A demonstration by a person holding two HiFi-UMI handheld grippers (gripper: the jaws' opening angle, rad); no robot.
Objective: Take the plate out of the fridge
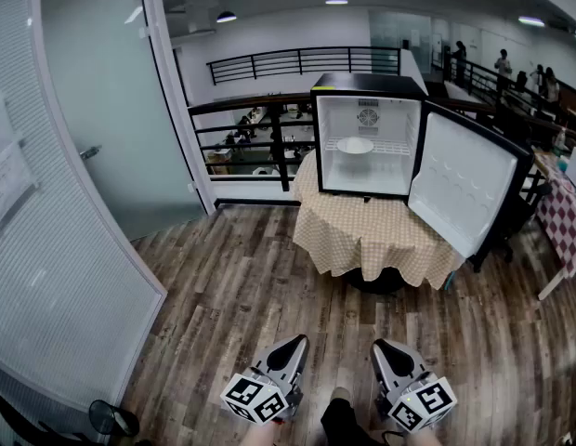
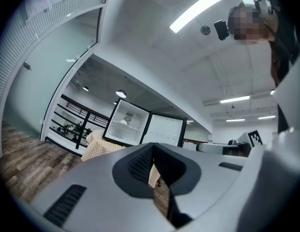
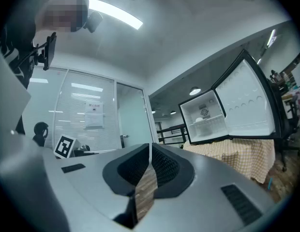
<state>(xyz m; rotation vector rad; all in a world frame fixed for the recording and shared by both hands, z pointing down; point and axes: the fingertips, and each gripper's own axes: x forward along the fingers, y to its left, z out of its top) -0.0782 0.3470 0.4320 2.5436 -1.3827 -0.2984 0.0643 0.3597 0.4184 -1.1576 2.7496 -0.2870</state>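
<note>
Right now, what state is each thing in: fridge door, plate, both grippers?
Fridge door: swung wide open.
Plate: on the wire shelf inside the fridge, untouched.
Left gripper: jaws together, empty, far from the fridge.
Right gripper: jaws together, empty, far from the fridge.

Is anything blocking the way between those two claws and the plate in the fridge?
Nothing visible does. The fridge door is swung open to the right, the plate sits exposed on its shelf, and only bare floor lies between the table and the left claw and right claw, both shut.
</note>
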